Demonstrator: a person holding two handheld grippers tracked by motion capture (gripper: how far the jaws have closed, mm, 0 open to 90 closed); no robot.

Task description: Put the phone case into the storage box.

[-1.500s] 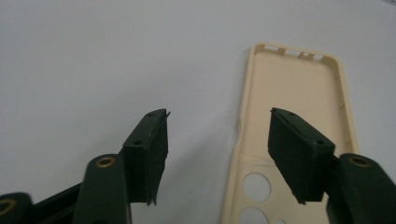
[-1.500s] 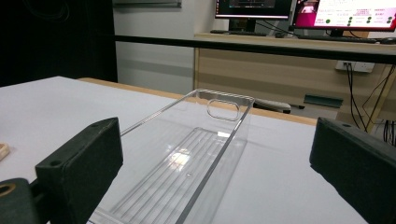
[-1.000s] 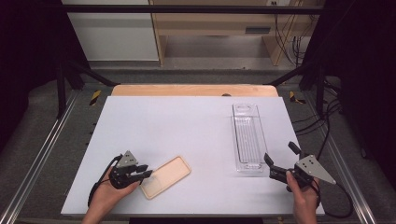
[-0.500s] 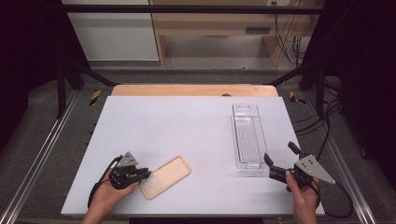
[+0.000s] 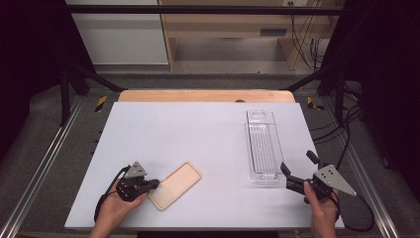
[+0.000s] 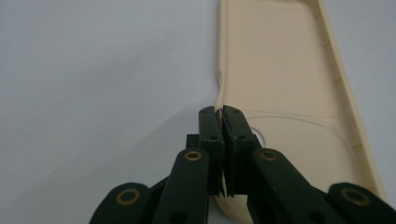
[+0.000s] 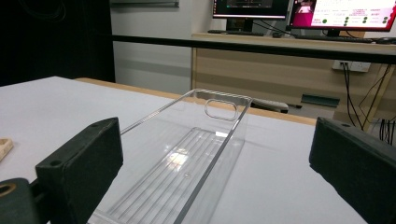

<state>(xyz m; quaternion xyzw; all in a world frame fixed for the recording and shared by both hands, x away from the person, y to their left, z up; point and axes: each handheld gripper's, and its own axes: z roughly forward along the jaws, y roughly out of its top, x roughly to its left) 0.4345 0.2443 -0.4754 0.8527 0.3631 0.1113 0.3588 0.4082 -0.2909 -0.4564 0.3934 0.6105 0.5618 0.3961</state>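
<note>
1. A white table has two things lying on it: a cream phone case and a clear plastic tray.
2. The phone case lies flat near the front edge of the table, on the left side. Its hollow side faces up.
3. The left gripper sits at the near end of the case. A hand holds it from below.
4. In the left gripper view, the left gripper has its two black jaws pressed together on the thin side wall of the phone case. The jaws have just been closing, and the wall is pinched between them.
5. The clear tray is long and narrow. It lies on the right side of the table, well apart from the phone case.
6. The right gripper is just beside the near end of the tray. Its jaws stand wide apart and hold nothing.
7. In the right gripper view, the clear plastic tray shows between the right gripper's two open jaws, and they do not touch it.
</note>
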